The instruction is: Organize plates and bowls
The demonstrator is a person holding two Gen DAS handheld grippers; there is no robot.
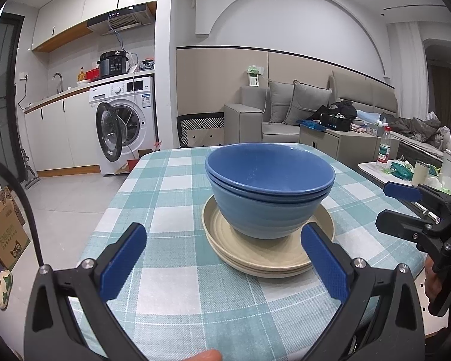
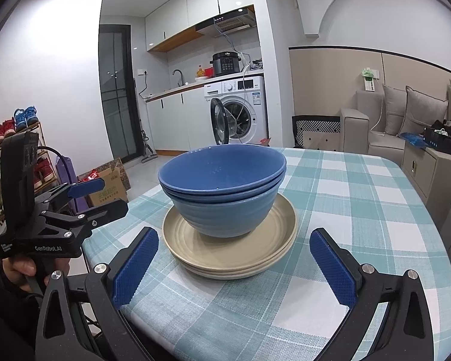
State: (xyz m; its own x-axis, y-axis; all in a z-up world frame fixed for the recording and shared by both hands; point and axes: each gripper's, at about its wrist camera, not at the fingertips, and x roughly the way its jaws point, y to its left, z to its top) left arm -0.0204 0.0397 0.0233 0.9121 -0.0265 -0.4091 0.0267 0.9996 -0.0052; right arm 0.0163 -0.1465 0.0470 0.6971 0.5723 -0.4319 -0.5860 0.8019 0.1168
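Blue bowls: 2 nested | beige plates: 3 stacked | both tongs open

Checked tablecloth, open washing machine

The two stacked blue bowls hide the middle of the round beige plates under them.

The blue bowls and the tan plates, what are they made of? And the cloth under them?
The blue bowls look like glazed ceramic or hard plastic: smooth, faintly shiny, with ridged sides. The tan plates look matte, maybe wheat-straw plastic or unglazed stoneware, with ring grooves. The checked tablecloth looks like woven fabric; its weave texture shows.
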